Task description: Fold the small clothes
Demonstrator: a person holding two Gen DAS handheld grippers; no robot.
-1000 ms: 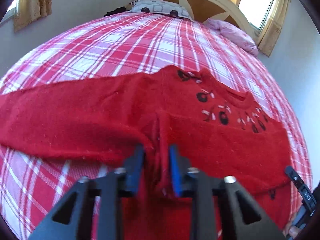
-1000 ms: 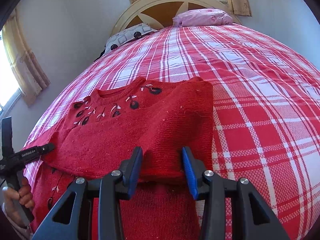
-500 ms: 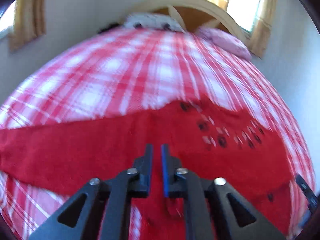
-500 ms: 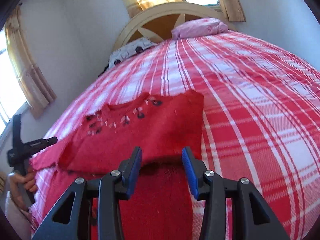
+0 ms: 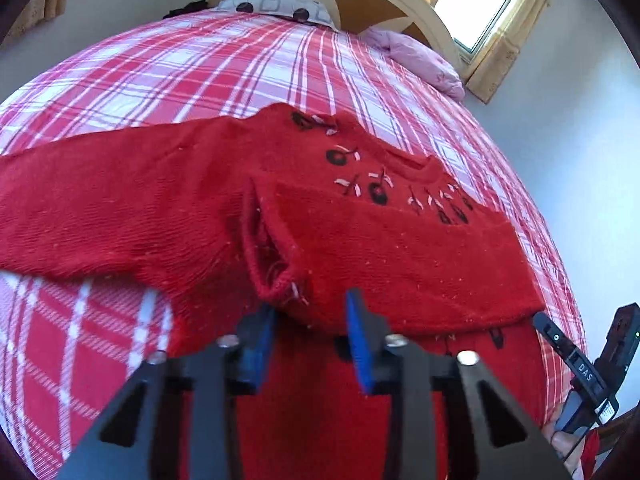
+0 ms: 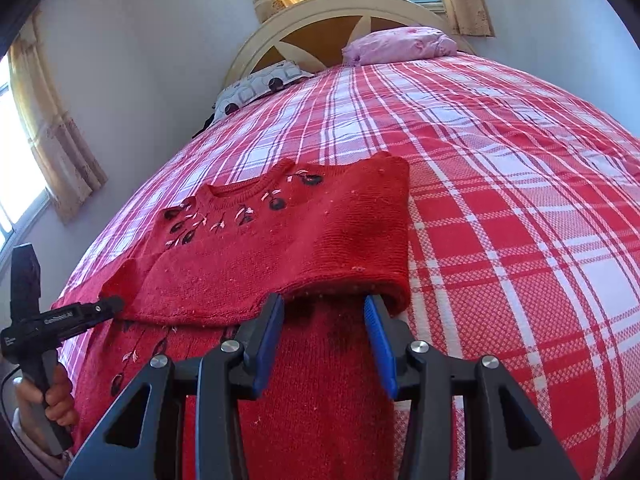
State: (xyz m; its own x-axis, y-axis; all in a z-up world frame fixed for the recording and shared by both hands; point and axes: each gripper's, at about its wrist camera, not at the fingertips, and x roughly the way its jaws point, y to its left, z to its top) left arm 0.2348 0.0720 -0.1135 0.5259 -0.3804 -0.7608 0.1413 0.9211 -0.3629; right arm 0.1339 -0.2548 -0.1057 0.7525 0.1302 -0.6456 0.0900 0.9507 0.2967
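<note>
Standing well apart, the blue pads of the left gripper [image 5: 308, 318] hold nothing; they hover just above the near edge of the folded-over part of the red sweater [image 5: 360, 248], beside a sleeve cuff [image 5: 272, 256] that gapes open toward the camera. The right gripper [image 6: 324, 312] is likewise spread wide with nothing between its pads, poised at the near rim of the same folded layer, toward the sweater's right edge.

The sweater lies on a red-and-white plaid bedspread [image 6: 520, 200]. Its lower portion is doubled up over the chest, so the hem crosses just below a row of dark embroidered cherries [image 6: 276, 204] near the neckline. In the left wrist view one long sleeve [image 5: 100, 208] stretches flat out to the left across the bed. More red knit lies beneath and nearer than the fold, under both grippers.

At the far end of the bed sit a grey patterned pillow [image 6: 256, 88] and a pink pillow [image 6: 400, 44] against a cream arched headboard [image 6: 344, 12]. Curtained windows [image 6: 32, 136] let in light on the walls.
</note>
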